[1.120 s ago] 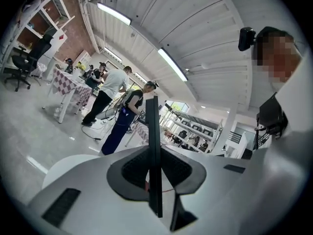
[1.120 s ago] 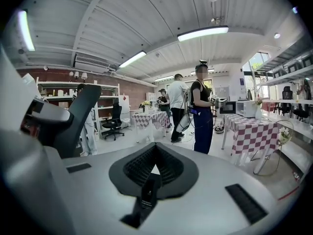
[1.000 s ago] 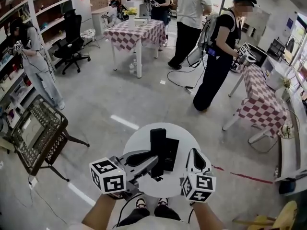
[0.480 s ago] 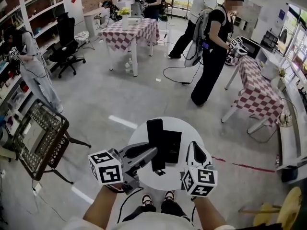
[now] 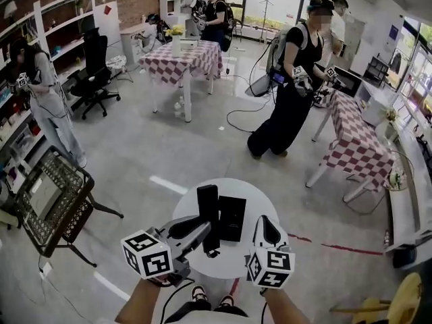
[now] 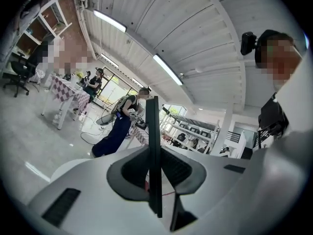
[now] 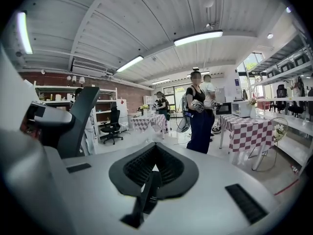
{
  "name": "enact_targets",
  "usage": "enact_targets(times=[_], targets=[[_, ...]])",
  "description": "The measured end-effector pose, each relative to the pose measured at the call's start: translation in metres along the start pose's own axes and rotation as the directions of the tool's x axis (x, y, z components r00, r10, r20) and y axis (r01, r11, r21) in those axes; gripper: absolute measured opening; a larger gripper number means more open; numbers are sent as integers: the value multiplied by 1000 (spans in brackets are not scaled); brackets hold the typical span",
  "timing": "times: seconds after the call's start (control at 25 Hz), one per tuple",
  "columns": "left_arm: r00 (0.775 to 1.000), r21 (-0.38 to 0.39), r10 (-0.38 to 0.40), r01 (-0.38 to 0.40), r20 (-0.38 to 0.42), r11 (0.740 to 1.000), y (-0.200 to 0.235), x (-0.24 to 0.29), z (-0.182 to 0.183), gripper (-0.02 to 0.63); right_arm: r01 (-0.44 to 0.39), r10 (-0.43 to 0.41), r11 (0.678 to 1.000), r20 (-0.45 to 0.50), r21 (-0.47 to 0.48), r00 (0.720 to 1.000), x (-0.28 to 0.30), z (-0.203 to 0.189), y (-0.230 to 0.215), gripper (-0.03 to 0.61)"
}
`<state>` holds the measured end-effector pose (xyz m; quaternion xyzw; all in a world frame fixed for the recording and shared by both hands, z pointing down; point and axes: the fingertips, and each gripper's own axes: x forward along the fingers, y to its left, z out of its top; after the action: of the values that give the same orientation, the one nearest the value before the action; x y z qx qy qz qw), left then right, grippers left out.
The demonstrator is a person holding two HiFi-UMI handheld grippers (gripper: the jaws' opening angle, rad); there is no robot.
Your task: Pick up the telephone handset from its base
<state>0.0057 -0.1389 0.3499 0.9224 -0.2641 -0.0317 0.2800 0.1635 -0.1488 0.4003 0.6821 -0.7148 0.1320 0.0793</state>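
Hardly anything is moved at the table since a second back, and the handset is kept in the left grip.
The left gripper (image 5: 202, 229) is clamped on the thin edges of the handset (image 5: 208, 204), whose long axis is stood upright across the jaws, just left of the base (image 5: 233, 218) on the round table (image 5: 253, 196). The right gripper (image 5: 265, 223), jaws pressed together on nothing, is held right of the base, the farther of the two.

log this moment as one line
left gripper: shut on handset | handset: upright, off base | right gripper: shut, empty | base: on round table
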Motion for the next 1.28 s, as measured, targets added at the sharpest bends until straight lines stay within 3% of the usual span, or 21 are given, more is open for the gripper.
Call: enact_targets(times=[0.16,0.44,1.28], targets=[[1000,-24,1,0,27,1000,-5,8,-1,80,-11,11,1000,5,-5,1000,-1,3,-8,21],[997,-21,72,-72,19,997,-2,20,-10,80,-25,26,999,9,-45,1000,-2,9,-15,21],[995,-23,100,-99,15,995,11,36,-4,80,-15,19,996,38,-93,999,14,27,-27,21]])
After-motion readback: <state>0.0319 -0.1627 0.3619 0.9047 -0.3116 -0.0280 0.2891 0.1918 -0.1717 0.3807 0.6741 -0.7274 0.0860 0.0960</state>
